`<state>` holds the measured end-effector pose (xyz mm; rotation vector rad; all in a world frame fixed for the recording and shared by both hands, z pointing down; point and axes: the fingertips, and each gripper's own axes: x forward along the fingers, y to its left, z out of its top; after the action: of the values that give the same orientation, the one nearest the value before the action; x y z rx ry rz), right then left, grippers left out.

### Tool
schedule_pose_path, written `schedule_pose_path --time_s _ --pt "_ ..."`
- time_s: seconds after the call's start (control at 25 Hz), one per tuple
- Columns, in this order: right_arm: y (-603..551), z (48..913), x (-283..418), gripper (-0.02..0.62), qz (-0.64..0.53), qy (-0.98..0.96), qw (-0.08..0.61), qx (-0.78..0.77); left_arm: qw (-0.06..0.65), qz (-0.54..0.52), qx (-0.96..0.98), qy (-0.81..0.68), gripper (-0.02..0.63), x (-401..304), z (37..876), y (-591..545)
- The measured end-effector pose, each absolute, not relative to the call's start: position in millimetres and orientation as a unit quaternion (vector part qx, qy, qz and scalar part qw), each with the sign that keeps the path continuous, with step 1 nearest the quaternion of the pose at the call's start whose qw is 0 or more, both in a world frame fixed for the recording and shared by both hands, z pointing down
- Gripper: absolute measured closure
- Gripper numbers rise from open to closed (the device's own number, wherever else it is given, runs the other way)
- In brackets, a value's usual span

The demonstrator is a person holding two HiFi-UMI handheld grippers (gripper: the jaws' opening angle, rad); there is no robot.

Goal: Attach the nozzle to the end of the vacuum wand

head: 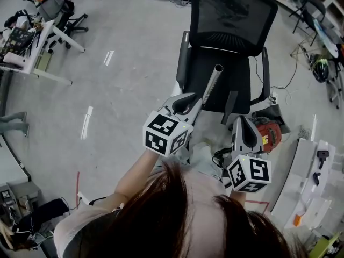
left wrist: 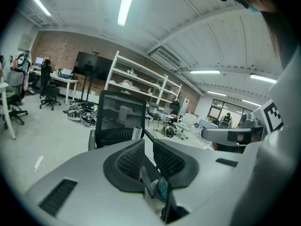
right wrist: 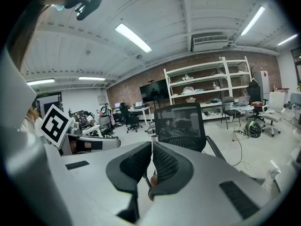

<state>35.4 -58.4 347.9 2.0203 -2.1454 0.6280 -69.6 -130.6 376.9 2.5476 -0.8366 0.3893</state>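
The vacuum wand (head: 212,85) leans on the office chair (head: 234,15) seat, a dark nozzle (head: 230,107), I'd guess, just beside it, and with the left gripper (head: 189,102) barely parted, the right gripper (head: 243,123) pinched shut, both empty, they'd best open wide before grabbing.

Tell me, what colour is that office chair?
The chair is black; the head view shows it best.
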Motion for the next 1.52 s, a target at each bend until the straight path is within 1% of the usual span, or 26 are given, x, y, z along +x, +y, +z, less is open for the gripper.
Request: schedule_pose_path --time_s 0.24,0.64,0.88,1.52 --pt "-75 350 60 0.568 0.21 -0.733 0.073 0.643 0.219 0.137 0.904 -0.339 0.526 -52 383 -144" --pt "-92 360 106 0.568 0.214 -0.76 0.092 0.607 0.215 0.137 0.879 -0.404 0.512 -19 403 -169" --pt "-96 367 122 0.568 0.218 -0.77 0.102 0.591 0.208 0.144 0.863 -0.437 0.503 -11 416 -185" --pt "-95 385 155 0.568 0.236 -0.758 0.121 0.595 0.2 0.177 0.848 -0.459 0.465 13 457 -221"
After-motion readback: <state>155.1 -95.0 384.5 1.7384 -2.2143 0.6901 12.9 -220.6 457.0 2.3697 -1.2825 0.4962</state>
